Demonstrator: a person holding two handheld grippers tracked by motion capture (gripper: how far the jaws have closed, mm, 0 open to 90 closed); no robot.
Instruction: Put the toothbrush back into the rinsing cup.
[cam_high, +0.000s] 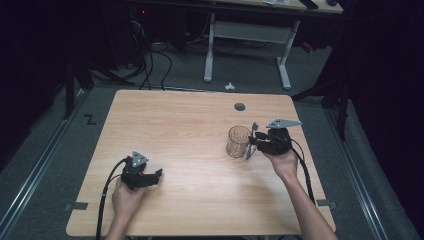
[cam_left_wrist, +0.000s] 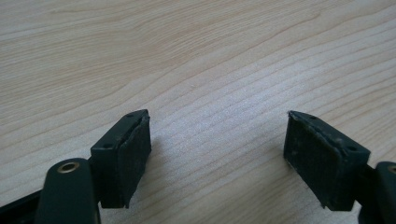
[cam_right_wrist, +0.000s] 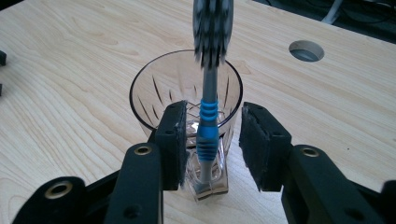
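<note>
The right tongs (cam_right_wrist: 210, 140) stand part open around a toothbrush (cam_right_wrist: 208, 135) leaning in the glass (cam_right_wrist: 154, 93), near the tabletop's (cam_high: 190, 125) right edge. The left tongs (cam_left_wrist: 217, 158) gape wide, holding nothing, over bare wood.

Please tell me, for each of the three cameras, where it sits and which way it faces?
High view: above the person's side, looking forward and down at the table; both forearms, left gripper and right gripper show.
Left gripper view: rides the left gripper, facing bare wood between its open jaws.
Right gripper view: rides the right gripper, facing the glass and toothbrush between its jaws.
Shared: high and right gripper views both show glass, toothbrush and table hole.
</note>
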